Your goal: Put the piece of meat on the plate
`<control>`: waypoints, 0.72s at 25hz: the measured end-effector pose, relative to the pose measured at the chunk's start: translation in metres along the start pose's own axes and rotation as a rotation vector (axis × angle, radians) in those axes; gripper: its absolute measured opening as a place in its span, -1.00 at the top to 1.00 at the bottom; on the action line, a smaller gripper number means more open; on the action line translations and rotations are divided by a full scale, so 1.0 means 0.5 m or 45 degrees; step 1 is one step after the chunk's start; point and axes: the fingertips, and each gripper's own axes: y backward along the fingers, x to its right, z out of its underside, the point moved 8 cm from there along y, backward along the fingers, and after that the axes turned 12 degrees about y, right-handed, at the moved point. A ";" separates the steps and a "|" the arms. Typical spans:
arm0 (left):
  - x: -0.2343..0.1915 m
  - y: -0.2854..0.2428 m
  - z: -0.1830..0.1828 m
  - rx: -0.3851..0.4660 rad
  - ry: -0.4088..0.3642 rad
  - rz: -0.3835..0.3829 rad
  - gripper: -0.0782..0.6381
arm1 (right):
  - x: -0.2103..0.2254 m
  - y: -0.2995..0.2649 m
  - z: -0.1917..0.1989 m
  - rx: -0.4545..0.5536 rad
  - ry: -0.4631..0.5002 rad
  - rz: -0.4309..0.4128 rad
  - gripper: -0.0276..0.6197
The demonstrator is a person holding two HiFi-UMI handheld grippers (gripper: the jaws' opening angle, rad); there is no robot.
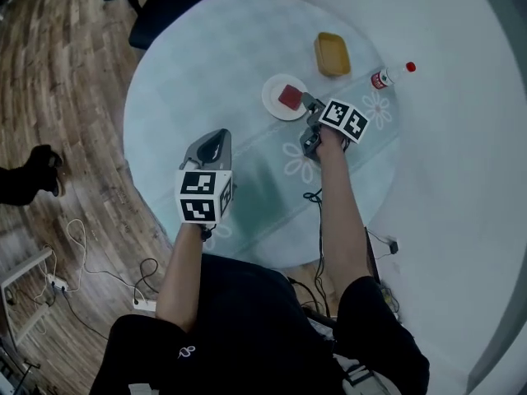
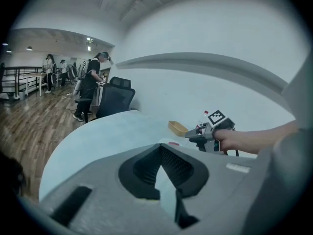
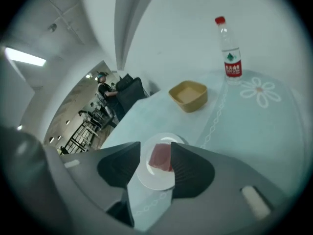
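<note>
A red piece of meat (image 1: 290, 97) lies flat on a small white plate (image 1: 276, 107) near the far side of the round table. My right gripper (image 1: 308, 103) hovers just right of the plate, open. In the right gripper view the meat (image 3: 160, 158) and plate (image 3: 155, 181) show through the gap between the jaws, below them and untouched; the right gripper (image 3: 155, 147) holds nothing. My left gripper (image 1: 212, 143) hangs over the near left part of the table, shut and empty. In its own view the left gripper (image 2: 159, 147) has its tips together.
A yellow bowl (image 1: 332, 53) sits beyond the plate and a water bottle (image 1: 394, 74) with a red cap lies to its right. A dark office chair (image 1: 165, 6) stands behind the table (image 1: 198, 72). Cables (image 1: 74, 245) trail on the wooden floor at left.
</note>
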 end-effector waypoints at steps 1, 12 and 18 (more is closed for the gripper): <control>0.008 0.002 -0.004 0.006 -0.006 0.020 0.80 | -0.008 0.034 -0.010 0.079 0.001 -0.005 0.33; 0.130 0.035 -0.147 0.286 -0.174 0.260 0.80 | -0.199 0.409 -0.018 0.795 0.355 0.059 0.90; 0.188 0.122 -0.172 0.405 -0.319 0.320 0.80 | -0.296 0.526 0.028 0.878 0.572 0.224 0.90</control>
